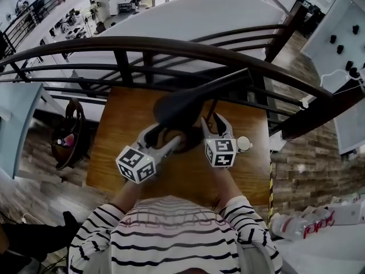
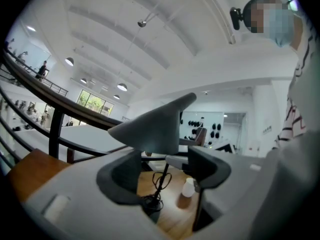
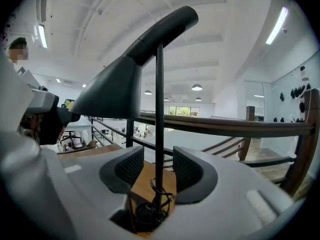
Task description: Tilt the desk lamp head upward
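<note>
The tilt looks not yet begun, as neither gripper has a hold on the lamp, which stands on the wooden table (image 1: pixel 122 136) by a railing. On the left, the left gripper (image 2: pixel 162 169) has its fingers wide apart. The desk lamp head (image 2: pixel 150 129) sits just above and ahead of their tips, its shade mouth facing down. On the right, the right gripper (image 3: pixel 154 170) has its fingers open around the thin lamp stem (image 3: pixel 159 109), with gaps on either side. Gripping and raising the head remain.
</note>
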